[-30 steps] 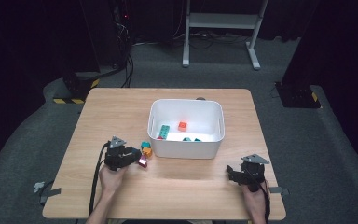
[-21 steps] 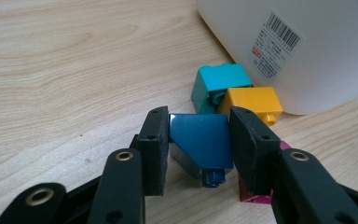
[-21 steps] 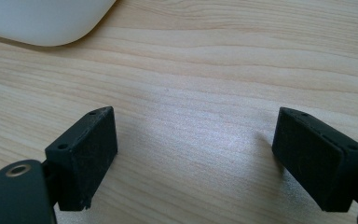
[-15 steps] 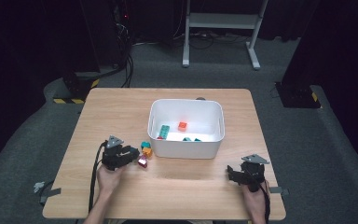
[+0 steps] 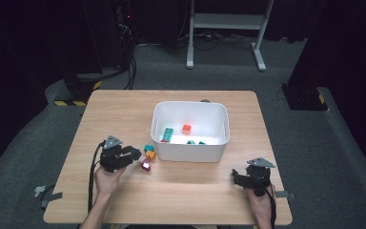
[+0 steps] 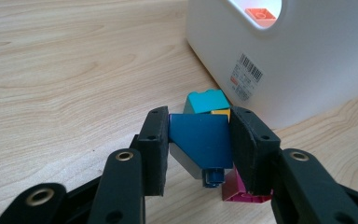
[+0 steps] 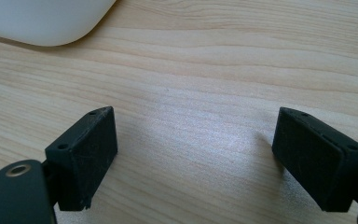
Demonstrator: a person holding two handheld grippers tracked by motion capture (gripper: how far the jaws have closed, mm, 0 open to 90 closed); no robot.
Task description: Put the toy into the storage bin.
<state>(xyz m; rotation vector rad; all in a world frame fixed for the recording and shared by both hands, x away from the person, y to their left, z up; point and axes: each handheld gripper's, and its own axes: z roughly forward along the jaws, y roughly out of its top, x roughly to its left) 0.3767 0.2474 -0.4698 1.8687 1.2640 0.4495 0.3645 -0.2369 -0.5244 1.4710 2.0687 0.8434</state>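
My left gripper [image 6: 199, 140] is shut on a dark blue brick [image 6: 200, 140], lifted slightly and tilted above the table. In the high view the left gripper [image 5: 133, 155] sits just left of the white bin [image 5: 190, 148]. Behind the held brick lie a teal brick [image 6: 206, 100] and an orange brick [image 6: 221, 112]; a magenta brick [image 6: 240, 191] lies beneath the right pad. The teal brick [image 5: 148, 148], orange brick [image 5: 150, 155] and magenta brick [image 5: 146, 166] cluster by the bin's front left corner. My right gripper [image 7: 196, 154] stands open over bare wood, at the table's front right [image 5: 240, 180].
The white bin holds a green brick [image 5: 167, 134], an orange-red brick [image 5: 187, 129] and small teal pieces [image 5: 195, 142]. An orange-red brick [image 6: 260, 13] shows through the bin's handle slot. The bin's corner [image 7: 42, 21] lies far left of the right gripper. Cables trail off the front edge.
My left gripper has risen a little with the blue brick in it. The right gripper has stayed put.
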